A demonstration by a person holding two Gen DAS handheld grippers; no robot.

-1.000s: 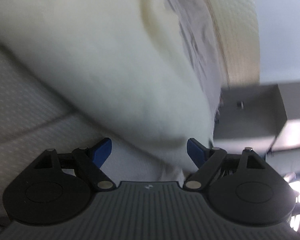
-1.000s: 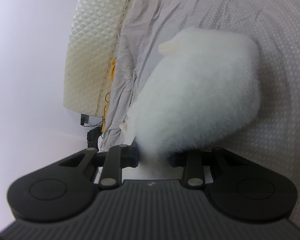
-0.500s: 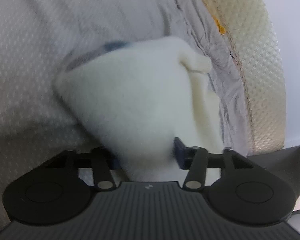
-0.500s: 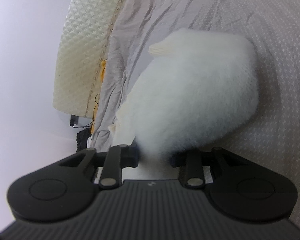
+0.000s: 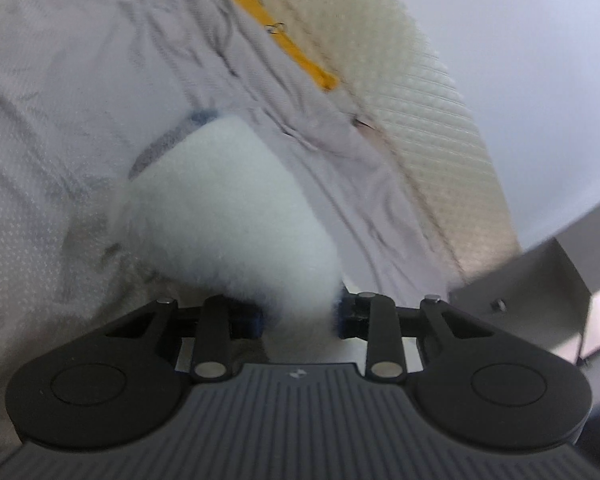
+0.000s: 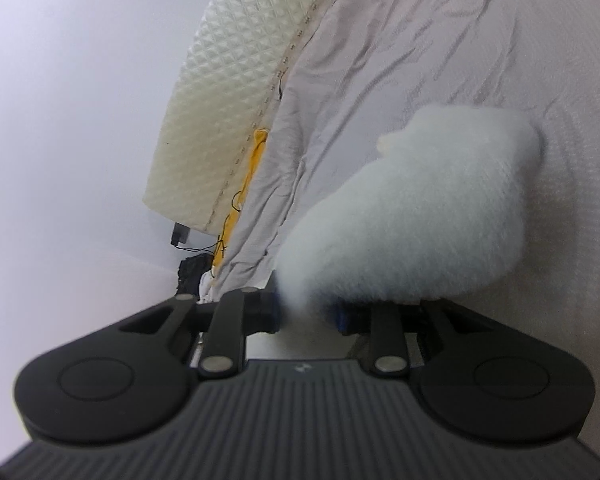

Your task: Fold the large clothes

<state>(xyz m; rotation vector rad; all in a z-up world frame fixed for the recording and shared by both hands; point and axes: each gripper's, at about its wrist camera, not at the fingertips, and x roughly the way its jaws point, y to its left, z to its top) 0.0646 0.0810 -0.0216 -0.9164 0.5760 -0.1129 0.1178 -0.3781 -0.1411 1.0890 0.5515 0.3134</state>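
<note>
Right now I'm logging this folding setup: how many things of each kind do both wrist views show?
Fluffy white fleece garment: 1
Wrinkled pale grey bed sheet: 1
Cream quilted mattress: 1
Grey metal cabinet: 1
Grippers, left gripper and right gripper, both clamped on the garment: 2
Total: 6

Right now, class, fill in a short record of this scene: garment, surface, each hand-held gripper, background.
garment: fluffy white garment, bunched, its fabric running into both hand-held grippers
surface: wrinkled grey bed sheet
left hand-held gripper: jaws have just been closing, now pinching the garment
right hand-held gripper: clamped on the garment
background: cream quilted mattress edge, yellow strip beside it
</note>
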